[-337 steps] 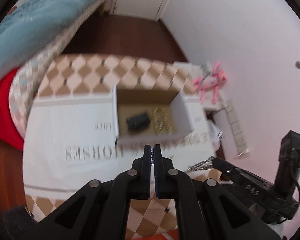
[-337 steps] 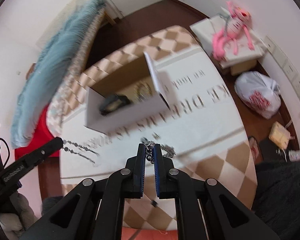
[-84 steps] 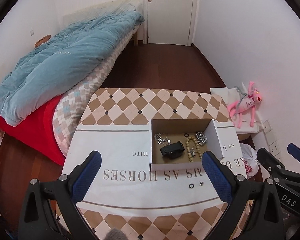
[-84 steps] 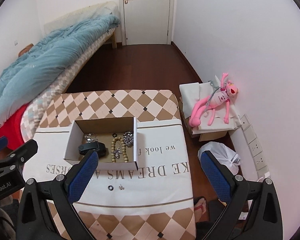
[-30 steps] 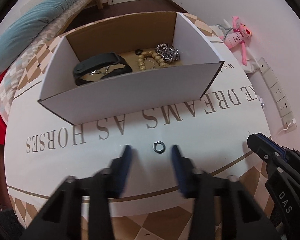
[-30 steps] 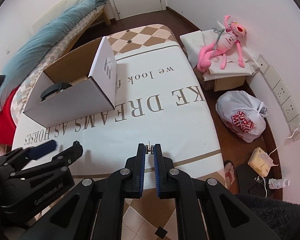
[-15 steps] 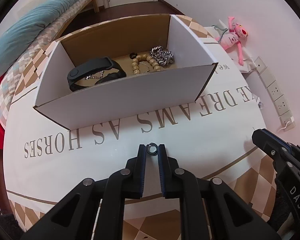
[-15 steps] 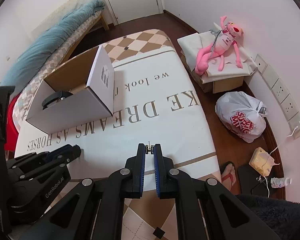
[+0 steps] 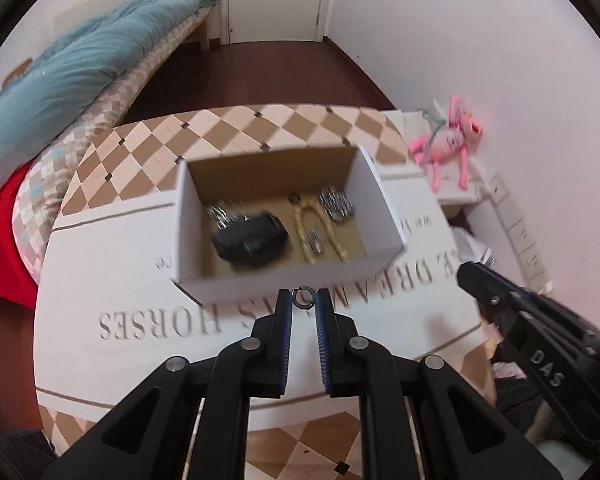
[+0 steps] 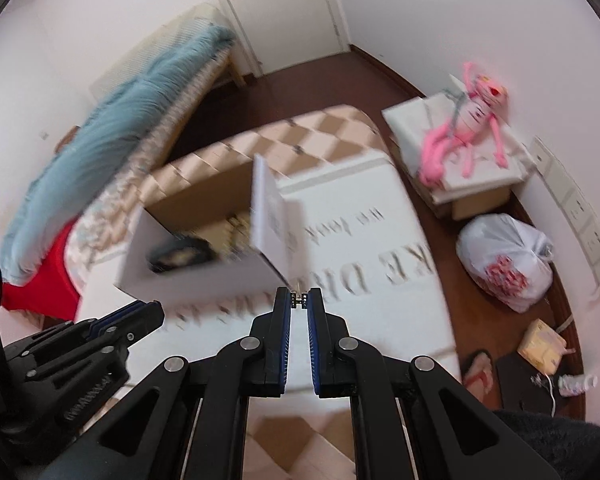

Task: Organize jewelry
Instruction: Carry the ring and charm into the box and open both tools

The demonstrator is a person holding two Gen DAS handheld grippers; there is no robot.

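My left gripper (image 9: 303,299) is shut on a small dark ring (image 9: 303,297) and holds it in the air just before the near wall of the open white cardboard box (image 9: 384,204). Inside the box lie a black band (image 9: 250,240), a beige bead bracelet (image 9: 320,236) and silver chains (image 9: 336,206). My right gripper (image 10: 299,298) is shut on a tiny metal earring (image 10: 299,298), raised near the box's right corner (image 10: 274,216). The left gripper also shows in the right wrist view (image 10: 100,332).
The box stands on a table with a white lettered runner (image 9: 112,264) over a checkered cloth. A bed with a blue duvet (image 9: 80,68) is to the left. A pink plush toy (image 10: 466,128) on a low box and a white plastic bag (image 10: 504,256) are to the right on the floor.
Both grippers have risen from the tabletop with their small pieces. The left one now looks down into the box from higher up.
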